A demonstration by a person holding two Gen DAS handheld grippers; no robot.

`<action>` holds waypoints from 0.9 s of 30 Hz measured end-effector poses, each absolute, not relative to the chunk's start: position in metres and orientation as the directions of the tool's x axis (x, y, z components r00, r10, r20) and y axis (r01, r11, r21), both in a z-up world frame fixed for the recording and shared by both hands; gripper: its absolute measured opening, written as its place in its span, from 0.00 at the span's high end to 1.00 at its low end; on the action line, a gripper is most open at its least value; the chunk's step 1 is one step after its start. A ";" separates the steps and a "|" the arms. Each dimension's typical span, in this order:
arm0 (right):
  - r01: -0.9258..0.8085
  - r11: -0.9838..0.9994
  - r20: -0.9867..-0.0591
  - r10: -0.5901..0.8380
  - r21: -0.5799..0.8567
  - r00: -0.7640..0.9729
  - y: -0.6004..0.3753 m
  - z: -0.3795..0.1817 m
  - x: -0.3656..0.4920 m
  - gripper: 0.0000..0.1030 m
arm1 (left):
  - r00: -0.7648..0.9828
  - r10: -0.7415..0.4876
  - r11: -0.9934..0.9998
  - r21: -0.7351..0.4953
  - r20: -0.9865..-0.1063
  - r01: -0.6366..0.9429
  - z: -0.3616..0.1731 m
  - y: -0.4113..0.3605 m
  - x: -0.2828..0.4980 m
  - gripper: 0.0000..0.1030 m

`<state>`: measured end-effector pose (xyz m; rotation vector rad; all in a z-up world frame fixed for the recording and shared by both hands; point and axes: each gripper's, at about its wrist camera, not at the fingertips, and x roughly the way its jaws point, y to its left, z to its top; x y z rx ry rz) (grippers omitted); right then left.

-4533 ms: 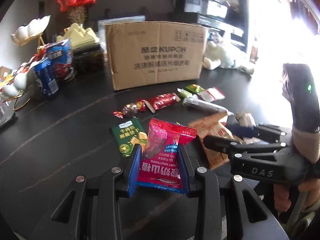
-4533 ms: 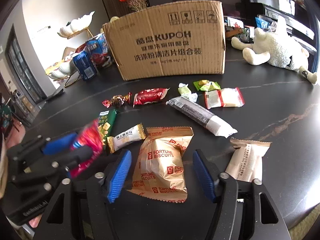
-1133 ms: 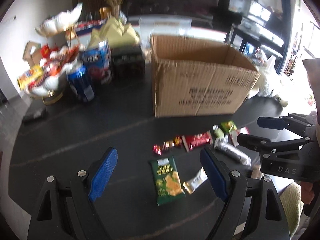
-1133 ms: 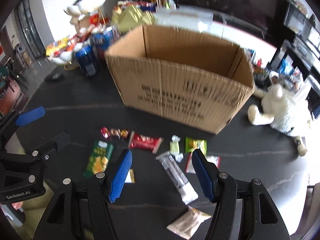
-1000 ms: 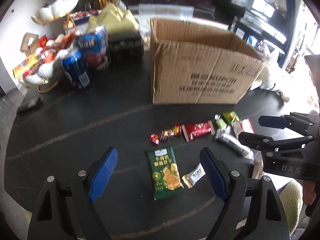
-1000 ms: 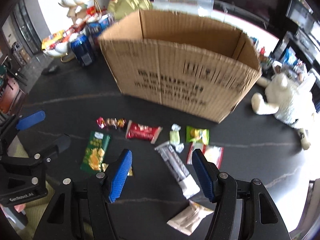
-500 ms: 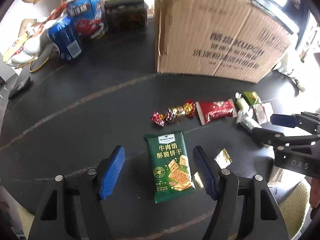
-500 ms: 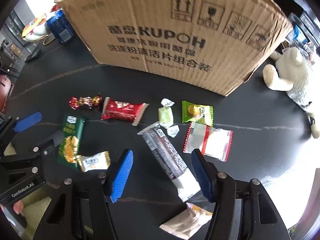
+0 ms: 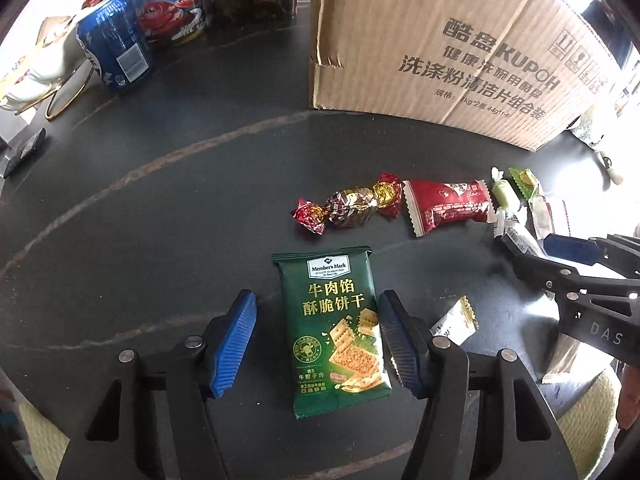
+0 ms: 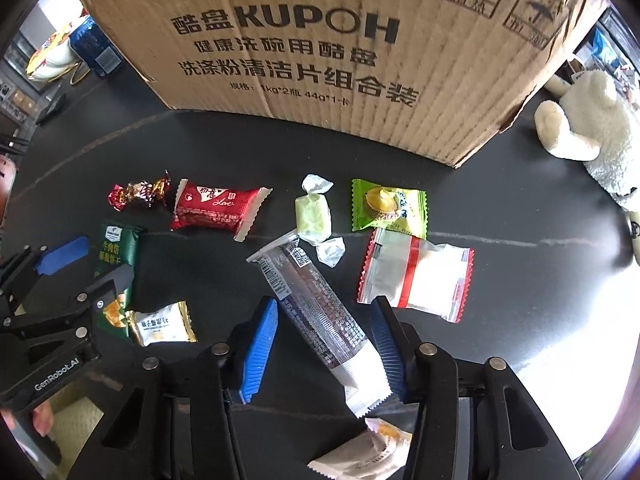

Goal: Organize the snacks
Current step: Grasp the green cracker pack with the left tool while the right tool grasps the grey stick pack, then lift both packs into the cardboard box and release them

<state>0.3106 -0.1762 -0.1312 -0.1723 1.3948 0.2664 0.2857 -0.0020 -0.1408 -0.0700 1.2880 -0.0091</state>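
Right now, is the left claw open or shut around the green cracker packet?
Open. The left claw has its blue pads either side of the green cracker packet, which lies flat on the table.

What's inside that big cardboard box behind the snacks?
Only the printed outer wall of the cardboard box shows in both views; its opening lies above the frame, so the contents cannot be seen.

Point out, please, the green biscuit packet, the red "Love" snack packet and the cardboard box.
green biscuit packet (image 9: 334,320), left wrist view, centre of its printed front.
red "Love" snack packet (image 10: 216,208), right wrist view, middle of the wrapper.
cardboard box (image 10: 320,60), right wrist view, its printed front wall.
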 end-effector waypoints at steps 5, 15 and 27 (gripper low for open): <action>-0.281 0.958 -0.985 0.095 0.052 0.142 -0.178 -0.139 0.315 0.60 | 0.280 -0.045 0.998 -0.058 -0.959 -0.037 -0.141 0.001 0.289 0.49; -0.279 0.958 -0.985 0.112 0.072 0.132 -0.170 -0.140 0.315 0.80 | 0.292 -0.066 0.997 -0.077 -0.954 -0.024 -0.136 0.005 0.290 0.56; -0.282 0.955 -0.970 0.153 0.096 0.187 -0.161 -0.105 0.293 0.80 | 0.389 -0.094 0.996 -0.082 -0.916 0.048 -0.092 0.003 0.270 0.56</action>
